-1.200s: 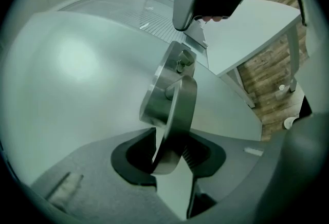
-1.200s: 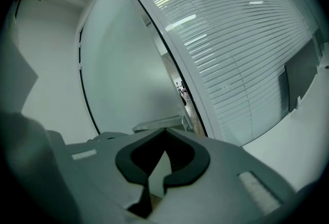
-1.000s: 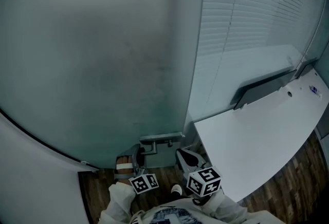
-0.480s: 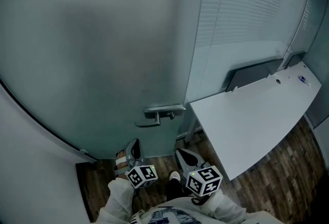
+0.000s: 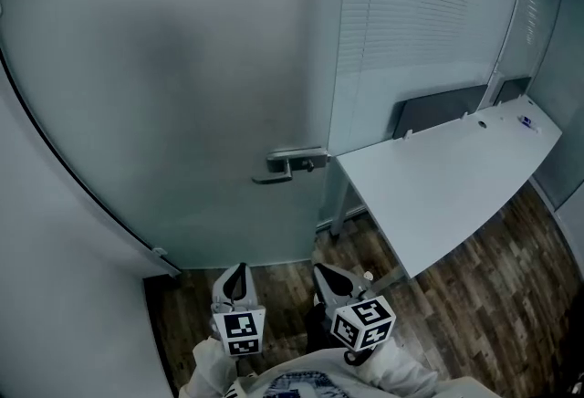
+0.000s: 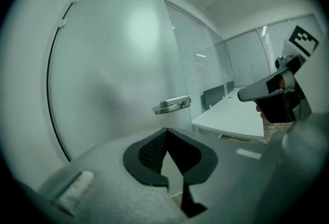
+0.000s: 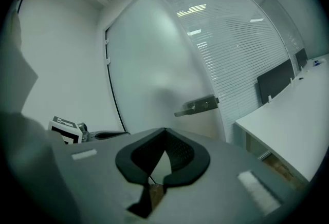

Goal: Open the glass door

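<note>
The frosted glass door [image 5: 182, 95] fills the left of the head view, and its metal lever handle [image 5: 292, 163] sits at the door's right edge. The handle [image 6: 172, 106] also shows in the left gripper view, and the handle [image 7: 198, 106] in the right gripper view, some way ahead of both. My left gripper [image 5: 235, 281] is low in the head view, well short of the handle, shut and empty. My right gripper [image 5: 332, 281] is beside it, also shut with nothing in it. Neither one touches the door.
A white desk [image 5: 447, 177] stands right of the door, in front of a glass partition with blinds [image 5: 411, 22] and a dark panel [image 5: 438, 118]. Wood floor [image 5: 474, 296] lies below. A pale wall [image 5: 55, 296] borders the door's left side.
Both grippers have drawn back from the door, so the handle now lies far ahead of them. The left gripper, which was at the handle, has come away and rolled upright.
</note>
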Demonstrator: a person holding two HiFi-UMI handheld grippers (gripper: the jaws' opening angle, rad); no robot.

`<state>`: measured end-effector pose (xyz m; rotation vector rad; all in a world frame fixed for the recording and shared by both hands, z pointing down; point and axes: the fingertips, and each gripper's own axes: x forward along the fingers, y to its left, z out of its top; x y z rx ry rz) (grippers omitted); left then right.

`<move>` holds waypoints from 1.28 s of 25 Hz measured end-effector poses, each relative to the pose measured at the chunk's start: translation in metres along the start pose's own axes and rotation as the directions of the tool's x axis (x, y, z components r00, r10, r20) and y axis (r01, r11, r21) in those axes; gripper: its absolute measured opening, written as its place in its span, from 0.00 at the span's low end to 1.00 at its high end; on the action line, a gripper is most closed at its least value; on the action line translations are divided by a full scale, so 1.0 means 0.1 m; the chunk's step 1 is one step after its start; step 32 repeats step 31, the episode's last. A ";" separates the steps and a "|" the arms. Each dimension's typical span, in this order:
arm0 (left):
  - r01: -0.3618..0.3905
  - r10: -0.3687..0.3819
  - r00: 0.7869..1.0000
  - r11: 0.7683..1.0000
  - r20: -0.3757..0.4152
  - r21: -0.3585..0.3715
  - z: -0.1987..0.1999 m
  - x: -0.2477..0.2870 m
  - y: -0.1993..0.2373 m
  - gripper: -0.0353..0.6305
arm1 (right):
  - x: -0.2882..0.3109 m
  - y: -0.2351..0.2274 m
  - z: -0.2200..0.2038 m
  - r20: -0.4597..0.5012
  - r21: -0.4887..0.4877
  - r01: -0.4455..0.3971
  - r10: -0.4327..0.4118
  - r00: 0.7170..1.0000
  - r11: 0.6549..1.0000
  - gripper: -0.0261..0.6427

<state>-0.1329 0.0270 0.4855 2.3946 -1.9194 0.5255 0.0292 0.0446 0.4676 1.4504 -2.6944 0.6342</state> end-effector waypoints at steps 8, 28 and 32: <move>0.018 -0.018 1.000 1.000 -0.019 -0.022 -0.09 -0.52 -0.23 0.06 | -0.28 0.25 -0.05 -0.032 -0.061 -0.026 0.024 0.999 0.998 0.05; 0.003 -0.007 0.999 0.998 -0.053 -0.064 -0.10 -0.66 -0.88 0.06 | -0.73 -0.08 -0.10 -0.067 -0.053 -0.063 0.059 0.996 0.997 0.05; 0.009 -0.011 0.999 0.998 -0.048 -0.057 -0.04 -0.65 -0.95 0.06 | -0.78 -0.12 -0.06 -0.063 -0.053 -0.063 0.059 0.996 0.997 0.05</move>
